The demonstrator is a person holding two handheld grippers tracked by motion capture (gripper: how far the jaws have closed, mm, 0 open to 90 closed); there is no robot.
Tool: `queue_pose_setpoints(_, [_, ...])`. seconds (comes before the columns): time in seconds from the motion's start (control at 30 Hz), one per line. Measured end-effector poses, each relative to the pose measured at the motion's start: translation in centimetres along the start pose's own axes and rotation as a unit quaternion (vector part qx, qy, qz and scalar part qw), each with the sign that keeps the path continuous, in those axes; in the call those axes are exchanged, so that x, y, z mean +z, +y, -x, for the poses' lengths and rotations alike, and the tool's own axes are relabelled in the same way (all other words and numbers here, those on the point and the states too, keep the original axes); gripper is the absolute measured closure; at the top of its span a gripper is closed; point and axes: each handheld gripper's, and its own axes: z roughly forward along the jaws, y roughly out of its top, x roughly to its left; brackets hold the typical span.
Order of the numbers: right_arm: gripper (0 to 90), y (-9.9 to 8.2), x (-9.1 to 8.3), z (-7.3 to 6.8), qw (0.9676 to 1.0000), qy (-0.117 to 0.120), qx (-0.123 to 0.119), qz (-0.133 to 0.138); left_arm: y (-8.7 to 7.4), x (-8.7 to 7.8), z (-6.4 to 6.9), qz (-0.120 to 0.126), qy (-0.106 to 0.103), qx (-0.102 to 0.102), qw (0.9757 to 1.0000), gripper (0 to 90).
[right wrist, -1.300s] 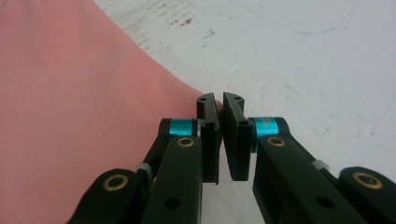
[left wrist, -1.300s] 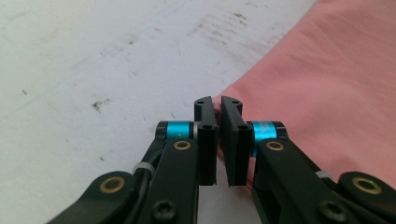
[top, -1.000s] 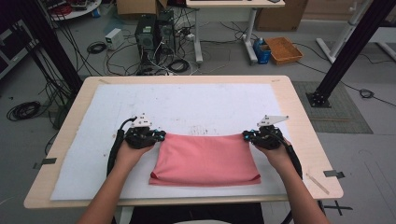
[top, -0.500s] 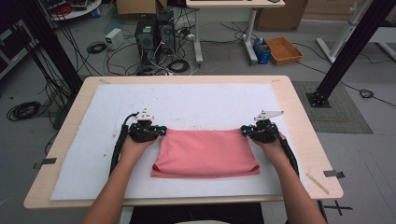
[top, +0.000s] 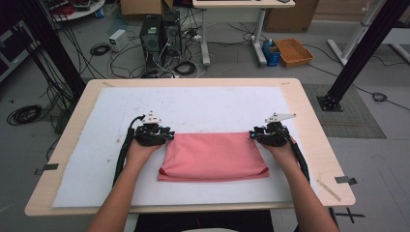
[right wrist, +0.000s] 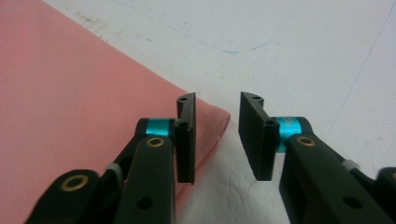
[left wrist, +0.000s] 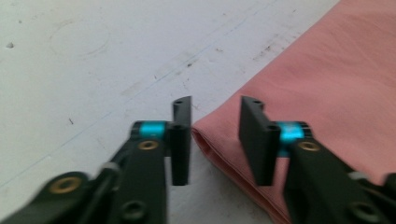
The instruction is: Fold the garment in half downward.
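A pink cloth lies folded in a flat rectangle on the white sheet that covers the table. My left gripper is at the cloth's far left corner, jaws open. In the left gripper view the layered corner of the cloth lies in the gap of that gripper, and the jaws do not pinch it. My right gripper is at the far right corner, also open. In the right gripper view the cloth corner reaches under the left jaw of that gripper.
The wooden table edge frames the white sheet, with bare sheet beyond and to both sides of the cloth. A thin stick lies near the table's front right corner. Computers, cables and an orange crate sit on the floor beyond.
Both hands and the cloth's far edge have shifted a little away from the person. The cloth now lies flatter, with both grippers open at its far corners.
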Motion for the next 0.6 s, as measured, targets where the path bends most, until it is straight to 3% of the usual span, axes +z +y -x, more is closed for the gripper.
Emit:
queue_pose_setpoints(0.13, [53.9, -0.5, -0.6, 0.0, 0.9999, 0.001, 0.012, -0.005, 0.0, -0.4, 0.3, -0.008, -0.010, -0.015, 0.9998, 48.1])
queue_pose_setpoints(0.17, [51.8, -0.6, -0.7, -0.2, 0.9999, 0.000, 0.011, -0.007, -0.2, -0.6, 0.5, 0.004, -0.009, -0.015, 0.9998, 45.6])
queue_pose_setpoints(0.33, [45.4, -1.4, -1.6, -1.3, 0.9997, 0.009, -0.004, -0.024, -0.9, -1.8, 1.0, 0.019, -0.008, -0.010, 0.9997, 42.0])
queue_pose_setpoints(0.6, [44.9, -0.8, -1.9, -2.7, 0.9992, 0.028, -0.017, -0.020, -0.6, -3.4, 1.9, 0.034, -0.018, -0.005, 0.9992, 41.1])
